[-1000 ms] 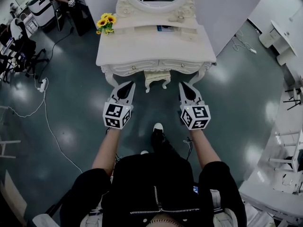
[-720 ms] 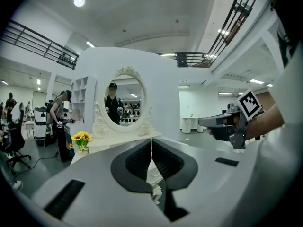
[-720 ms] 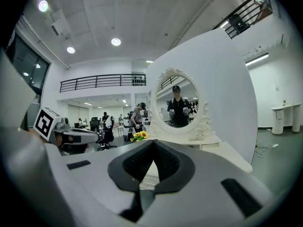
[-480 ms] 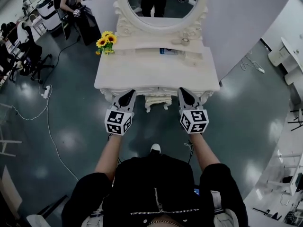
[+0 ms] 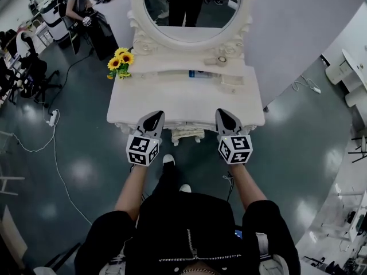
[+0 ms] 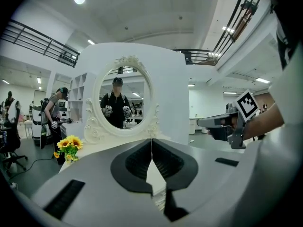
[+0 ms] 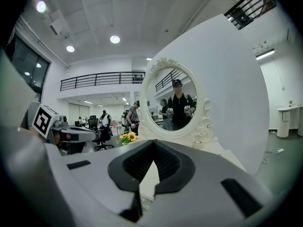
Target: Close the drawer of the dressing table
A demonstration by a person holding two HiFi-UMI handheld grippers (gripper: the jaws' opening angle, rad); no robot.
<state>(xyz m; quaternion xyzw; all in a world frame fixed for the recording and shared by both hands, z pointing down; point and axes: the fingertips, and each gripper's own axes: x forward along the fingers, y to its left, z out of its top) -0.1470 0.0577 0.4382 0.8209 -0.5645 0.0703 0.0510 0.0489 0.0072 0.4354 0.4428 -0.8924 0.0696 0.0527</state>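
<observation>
Drawer of the dressing table [image 5: 183, 96]: nothing juts out, both grippers wait at the front edge
The drawer sits in the table's front face, which the overhanging top hides in the head view. Only a thin carved strip shows between the grippers and no open box sticks out past it, so whether it is fully home cannot be told. The left gripper [image 5: 155, 116] and the right gripper [image 5: 223, 113] hover side by side, tips just over the near edge of the top. They point towards the oval mirror [image 5: 186, 7], well apart from the sunflowers [image 5: 118, 62] at the back left. Each has its jaws pressed together with nothing between them. The drawer looks either already in or barely out, so at most a nudge with the closed tips seems left
</observation>
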